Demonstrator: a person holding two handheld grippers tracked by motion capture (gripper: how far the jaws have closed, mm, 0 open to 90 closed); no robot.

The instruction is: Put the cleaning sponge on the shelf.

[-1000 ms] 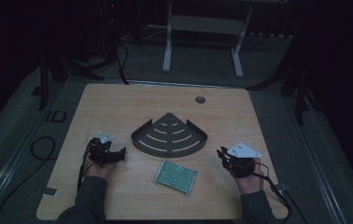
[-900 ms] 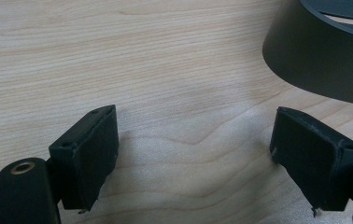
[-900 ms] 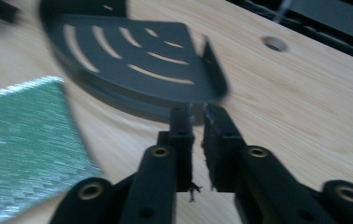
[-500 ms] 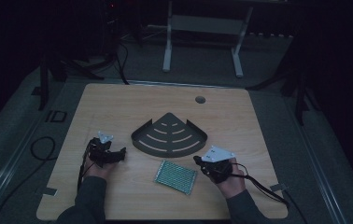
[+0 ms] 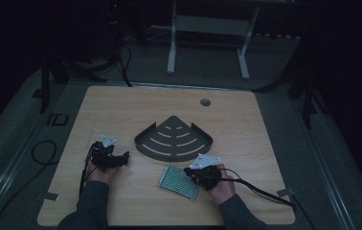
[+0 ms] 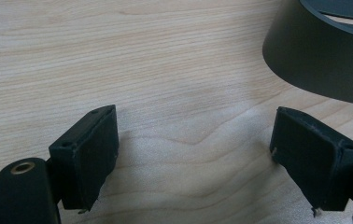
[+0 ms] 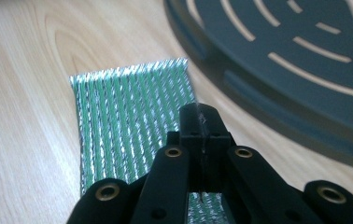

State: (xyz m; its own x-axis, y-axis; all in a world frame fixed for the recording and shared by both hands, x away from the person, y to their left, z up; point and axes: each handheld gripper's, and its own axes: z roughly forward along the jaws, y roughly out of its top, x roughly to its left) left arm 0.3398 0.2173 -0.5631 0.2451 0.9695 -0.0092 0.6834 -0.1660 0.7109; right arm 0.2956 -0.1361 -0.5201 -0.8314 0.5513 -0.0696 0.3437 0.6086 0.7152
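Right gripper (image 5: 192, 173) has its jaws pressed flat together with nothing between them; in the right gripper view I see the two black pads meeting in a single seam (image 7: 200, 122). From the frames, I read the jaws as having just finished closing on empty air. I see the tips poised over the near end of the green mesh pad (image 5: 179, 181), which lies flat on the wooden table (image 5: 246, 129). I cannot tell whether the tips touch the pad's surface. In the right gripper view the pad (image 7: 128, 126) shows green and silver ribbing running away from the jaws, with its far edge stopping just short of the dark slotted corner tray (image 7: 286, 60).

Left gripper (image 5: 120, 158) rests near the left front of the table with its jaws well apart. In the left gripper view I see bare wood between the two pads (image 6: 88, 156), and nothing is held. The tray's curved wall (image 6: 319, 60) stands beyond the right-hand jaw, apart from it.

From the high view, the fan-shaped tray (image 5: 173, 140) sits at mid-table, between and slightly beyond both grippers. The pad lies just in front of the tray, to its right, separate from it.
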